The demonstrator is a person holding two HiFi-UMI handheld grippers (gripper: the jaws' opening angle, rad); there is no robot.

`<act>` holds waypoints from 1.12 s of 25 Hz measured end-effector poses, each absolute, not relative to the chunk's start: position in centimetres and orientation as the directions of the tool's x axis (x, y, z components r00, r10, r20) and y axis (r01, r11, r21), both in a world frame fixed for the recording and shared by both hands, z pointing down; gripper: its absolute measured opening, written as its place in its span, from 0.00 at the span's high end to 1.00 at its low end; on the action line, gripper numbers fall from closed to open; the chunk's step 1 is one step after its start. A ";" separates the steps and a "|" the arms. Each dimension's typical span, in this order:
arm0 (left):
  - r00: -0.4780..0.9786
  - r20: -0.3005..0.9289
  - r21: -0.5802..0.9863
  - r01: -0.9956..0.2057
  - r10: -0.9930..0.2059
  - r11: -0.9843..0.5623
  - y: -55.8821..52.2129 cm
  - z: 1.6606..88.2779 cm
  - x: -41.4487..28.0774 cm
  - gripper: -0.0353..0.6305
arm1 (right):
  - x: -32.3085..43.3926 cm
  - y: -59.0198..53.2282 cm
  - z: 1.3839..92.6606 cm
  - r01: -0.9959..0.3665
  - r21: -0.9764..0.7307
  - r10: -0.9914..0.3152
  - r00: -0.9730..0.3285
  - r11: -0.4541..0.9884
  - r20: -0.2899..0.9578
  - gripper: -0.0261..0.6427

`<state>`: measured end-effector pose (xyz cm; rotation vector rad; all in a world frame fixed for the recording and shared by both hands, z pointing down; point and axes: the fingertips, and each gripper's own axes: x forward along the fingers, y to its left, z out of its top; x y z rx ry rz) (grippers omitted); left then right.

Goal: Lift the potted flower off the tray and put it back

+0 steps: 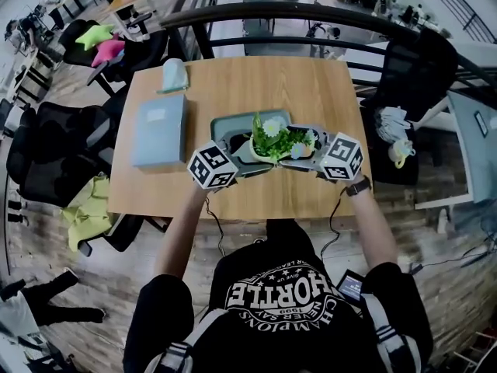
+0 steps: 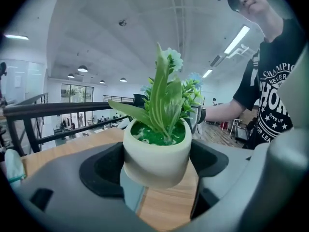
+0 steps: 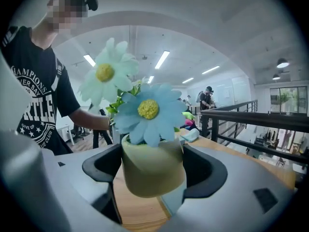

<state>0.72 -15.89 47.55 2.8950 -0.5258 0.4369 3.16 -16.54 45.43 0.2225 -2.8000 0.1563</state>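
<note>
Head view: the pot (image 1: 273, 144) hangs over the tray (image 1: 230, 127), between the left gripper (image 1: 247, 152) and the right gripper (image 1: 308, 151). A grey book (image 1: 159, 130) lies on the table (image 1: 233, 84).

Left gripper view: jaws pinch the pot, and the shirt (image 2: 273, 100) reads "NEVER", "GIVE UP".

Right gripper view: jaws pinch the pot too, with a blue flower (image 3: 145, 111) up front.

The potted flower (image 1: 276, 140) hangs above tray (image 1: 231, 123) on table (image 1: 256, 84).

Wooden table (image 1: 233, 84); grey-blue box (image 1: 160, 130) at left; pale teal object (image 1: 174, 74) beyond it; black railing (image 1: 295, 8) behind.
</note>
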 end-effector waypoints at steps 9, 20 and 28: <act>0.900 0.290 0.051 -0.353 -0.324 -0.934 -11.2 43.0 0.3 0.27 | 2.7 -11.7 40.6 -0.176 0.004 -0.169 -0.940 0.984 0.297 0.34; 0.893 0.300 0.011 -0.356 -0.336 -0.934 -6.0 40.8 -1.4 0.27 | 1.2 -6.5 38.6 -0.179 0.021 -0.179 -0.948 0.984 0.262 0.34; 0.889 0.287 0.002 -0.373 -0.357 -0.928 -4.5 40.6 -2.7 0.27 | -0.2 -4.9 38.4 -0.157 0.030 -0.159 -0.953 0.987 0.256 0.34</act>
